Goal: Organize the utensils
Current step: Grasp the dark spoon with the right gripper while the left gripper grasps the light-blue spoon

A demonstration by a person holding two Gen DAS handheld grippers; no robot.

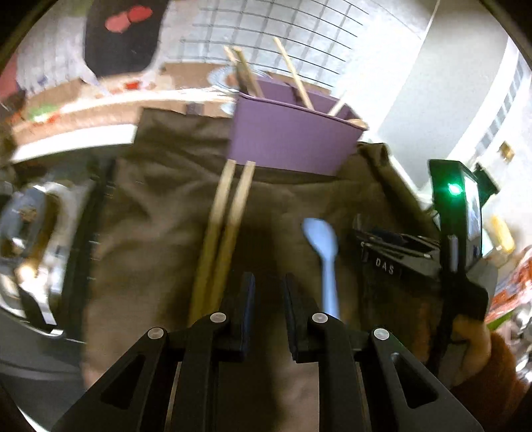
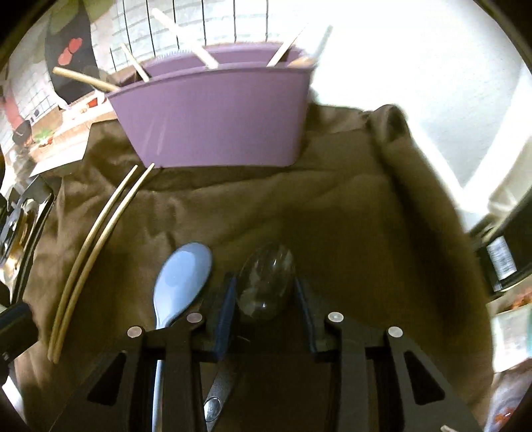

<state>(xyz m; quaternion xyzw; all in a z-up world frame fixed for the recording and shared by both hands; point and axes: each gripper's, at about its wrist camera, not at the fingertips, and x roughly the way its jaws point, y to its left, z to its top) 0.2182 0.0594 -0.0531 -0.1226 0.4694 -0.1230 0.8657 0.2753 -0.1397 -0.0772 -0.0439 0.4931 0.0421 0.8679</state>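
Observation:
A purple utensil holder [image 2: 212, 113] stands at the back of a brown cloth [image 2: 332, 206] with several wooden sticks in it; it also shows in the left wrist view [image 1: 289, 139]. A pair of wooden chopsticks [image 2: 96, 239] lies on the cloth at left, also in the left wrist view [image 1: 222, 232]. A light blue spoon [image 2: 181, 285] lies beside a metal spoon [image 2: 266, 282]. My right gripper [image 2: 266, 292] is open with its fingers on either side of the metal spoon's bowl. My left gripper [image 1: 268, 292] is open and empty above the cloth, between the chopsticks and the blue spoon [image 1: 324, 256].
The right gripper's body [image 1: 459, 232] with a green light shows at the right of the left wrist view. A metal pot [image 1: 30, 239] sits at far left. A tiled wall [image 2: 199, 23] stands behind the holder. Packages [image 2: 508, 319] lie at right.

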